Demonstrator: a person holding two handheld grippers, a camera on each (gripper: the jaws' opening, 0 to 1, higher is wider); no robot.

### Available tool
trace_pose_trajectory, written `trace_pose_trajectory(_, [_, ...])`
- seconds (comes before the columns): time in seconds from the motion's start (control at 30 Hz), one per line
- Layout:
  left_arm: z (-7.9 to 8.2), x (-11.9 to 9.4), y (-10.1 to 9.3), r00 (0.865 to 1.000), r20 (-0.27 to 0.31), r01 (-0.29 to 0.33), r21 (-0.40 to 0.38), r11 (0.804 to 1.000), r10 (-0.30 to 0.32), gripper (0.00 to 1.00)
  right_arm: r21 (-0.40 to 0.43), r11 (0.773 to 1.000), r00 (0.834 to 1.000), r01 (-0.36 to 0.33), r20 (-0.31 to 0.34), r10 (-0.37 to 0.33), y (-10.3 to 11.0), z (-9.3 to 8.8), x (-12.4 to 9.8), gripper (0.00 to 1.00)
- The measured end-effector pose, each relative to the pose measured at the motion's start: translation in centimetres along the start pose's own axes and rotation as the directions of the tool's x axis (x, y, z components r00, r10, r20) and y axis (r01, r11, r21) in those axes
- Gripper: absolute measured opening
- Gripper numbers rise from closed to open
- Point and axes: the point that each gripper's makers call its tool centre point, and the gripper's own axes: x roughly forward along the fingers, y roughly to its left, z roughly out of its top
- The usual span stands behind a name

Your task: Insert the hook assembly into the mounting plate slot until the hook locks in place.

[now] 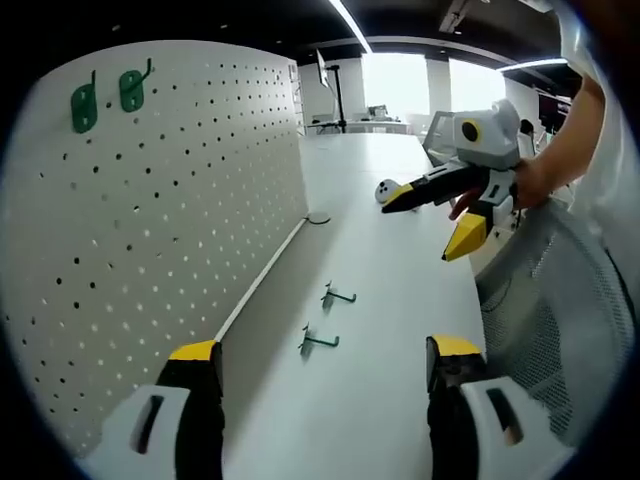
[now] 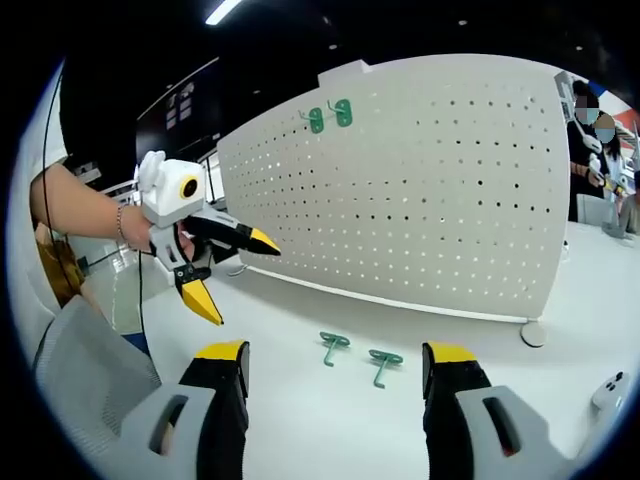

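Both tools stand with their black, yellow-tipped jaws spread wide and nothing between them. The left gripper [image 1: 325,362] hangs above the white table [image 1: 400,220], its jaws rising at the near edge of the left gripper view. Just beyond them lie two small green metal hooks, the nearer hook [image 1: 318,342] and the farther hook [image 1: 337,295], both loose on the tabletop and apart from each other. To the left stands the white perforated pegboard panel [image 1: 170,230], upright along the table's edge, with two green hooks already mounted [image 1: 108,95] high up near its top left corner.

The right gripper [image 2: 335,362] also hovers over the table [image 2: 300,430], facing the pegboard [image 2: 420,190] head-on. The same two loose hooks rest between its jaws and the board's foot, one to the left [image 2: 333,346] and one to the right [image 2: 384,364], neither touched by a jaw. The mounted pair [image 2: 329,116] sits high on the board.

Each view catches the other tool held in a person's hand: the right one [image 1: 440,222] to the far right in the left gripper view, the left one [image 2: 232,272] at the left in the right gripper view. Both hold nothing and stay well apart from the hooks.
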Motion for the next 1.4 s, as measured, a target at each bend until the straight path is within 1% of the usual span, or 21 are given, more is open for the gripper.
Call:
trace_pose_trajectory(0.03, [-0.1, 0.1, 0.1, 1.0, -0.012, 0.001, 0.026, 1.0, -0.001, 0.86, -0.002, 1.0, 1.0, -0.001, 0.001, 0.001, 0.0, 0.0, 0.0, 0.68])
trace_pose_trajectory(0.17, [-0.2, 0.4, 0.4, 1.0, -0.018, 0.016, 0.026, 1.0, -0.015, 0.86, -0.004, 1.0, 1.0, -0.002, -0.004, 0.002, 0.0, -0.1, 0.0, 0.68])
trace_pose_trajectory(0.3, [-0.4, 0.7, 0.4, 0.999, -0.042, 0.037, 0.063, 0.997, -0.034, 0.86, -0.011, 1.0, 1.0, -0.004, -0.006, 0.004, 0.1, 0.0, 0.0, 0.68])
trace_pose_trajectory(0.5, [-0.9, 1.3, 0.6, 0.995, -0.074, 0.069, 0.092, 0.993, -0.063, 0.86, -0.021, 1.0, 1.0, -0.007, -0.013, 0.007, 0.2, -0.2, 0.0, 0.68])
trace_pose_trajectory(0.67, [-1.3, 1.7, 0.8, 0.99, -0.109, 0.096, 0.116, 0.989, -0.084, 0.86, -0.02, 1.0, 1.0, -0.005, -0.019, 0.005, 0.1, -0.3, 0.0, 0.68])
trace_pose_trajectory(0.83, [-1.5, 2.2, 0.9, 0.987, -0.128, 0.114, 0.13, 0.985, -0.097, 0.86, -0.014, 1.0, 1.0, -0.002, -0.021, 0.002, 0.0, -0.4, 0.0, 0.68])
trace_pose_trajectory(0.9, [-1.8, 2.4, 0.8, 0.983, -0.145, 0.131, 0.15, 0.98, -0.11, 0.86, -0.015, 1.0, 1.0, -0.001, -0.021, 0.001, 0.0, -0.4, 0.0, 0.68])
trace_pose_trajectory(1.0, [-1.8, 2.6, 0.8, 0.983, -0.146, 0.136, 0.149, 0.98, -0.114, 0.86, -0.018, 1.0, 1.0, 0.002, -0.021, -0.003, -0.1, -0.4, 0.0, 0.68])
trace_pose_trajectory(1.13, [-2.3, 2.9, 0.9, 0.976, -0.177, 0.16, 0.176, 0.971, -0.129, 0.85, -0.017, 1.0, 1.0, 0.003, -0.024, -0.003, -0.1, -0.4, 0.0, 0.67])
trace_pose_trajectory(1.3, [-2.5, 3.6, 1.5, 0.971, -0.198, 0.169, 0.177, 0.97, -0.133, 0.85, -0.014, 1.0, 1.0, 0.006, -0.023, -0.007, -0.2, -0.5, 0.0, 0.67])
trace_pose_trajectory(1.4, [-2.7, 4.0, 1.4, 0.967, -0.212, 0.182, 0.182, 0.966, -0.142, 0.85, -0.014, 1.0, 1.0, 0.006, -0.024, -0.007, -0.3, -0.5, 0.0, 0.67])
